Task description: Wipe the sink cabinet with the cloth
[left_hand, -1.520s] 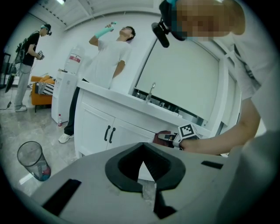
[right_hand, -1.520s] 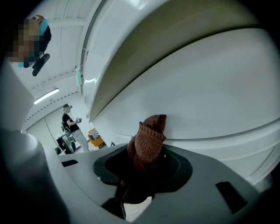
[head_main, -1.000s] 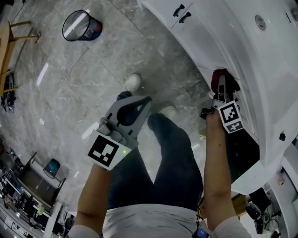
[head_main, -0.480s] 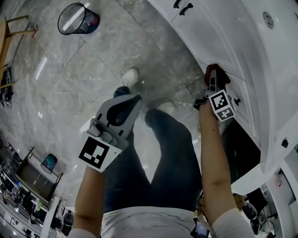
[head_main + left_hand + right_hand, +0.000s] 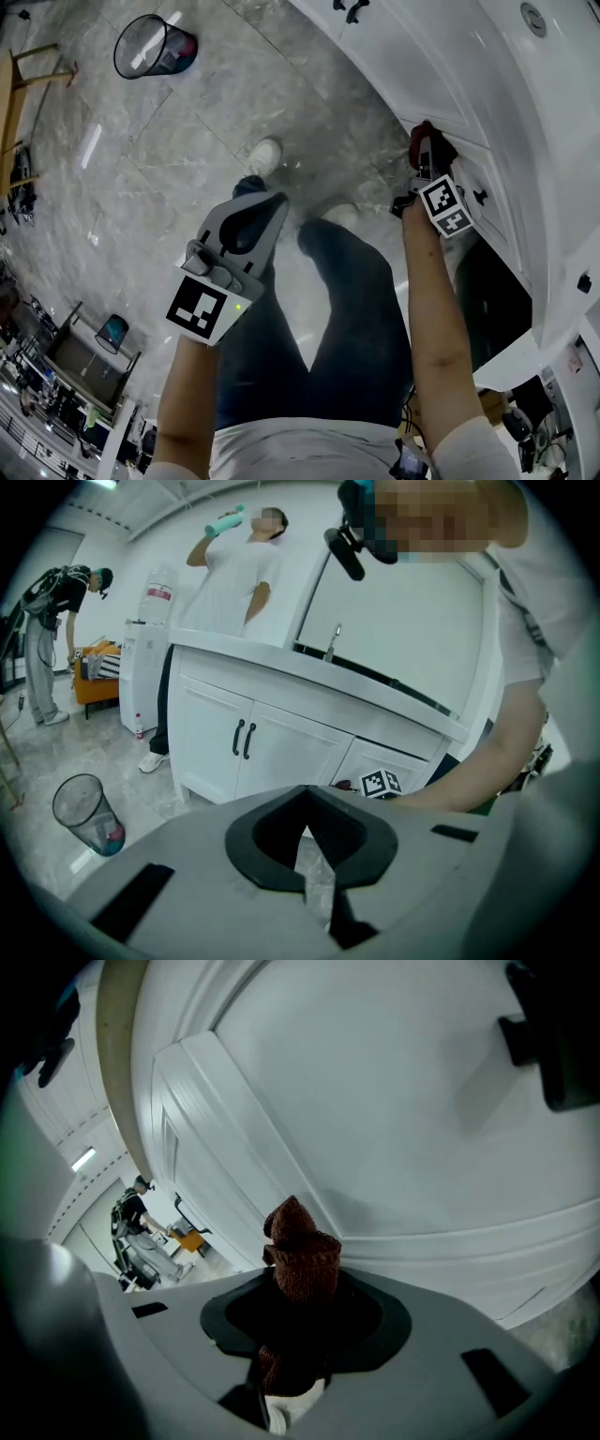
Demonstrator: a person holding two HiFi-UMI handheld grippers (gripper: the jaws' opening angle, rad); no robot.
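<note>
My right gripper (image 5: pixel 424 155) is shut on a dark red knitted cloth (image 5: pixel 302 1258), whose bunched tip (image 5: pixel 421 139) presses against the front of the white sink cabinet (image 5: pixel 441 70) at the top of a drawer panel. In the right gripper view the cabinet's white panel (image 5: pixel 375 1101) fills the frame just past the cloth. My left gripper (image 5: pixel 251 217) hangs over the floor above my legs, away from the cabinet, shut with nothing between its jaws (image 5: pixel 305 855). The cabinet's double doors with black handles (image 5: pixel 244 740) show in the left gripper view.
A wire waste bin (image 5: pixel 150 47) stands on the grey marble floor at the far left. An open dark cabinet bay (image 5: pixel 492 300) lies below my right arm. Two people (image 5: pixel 234 583) stand beyond the cabinet, near a water dispenser (image 5: pixel 150 667). The sink tap (image 5: pixel 333 641) rises from the counter.
My right gripper has slid the cloth along the cabinet front, up and slightly left in the head view. The left gripper has barely shifted.
</note>
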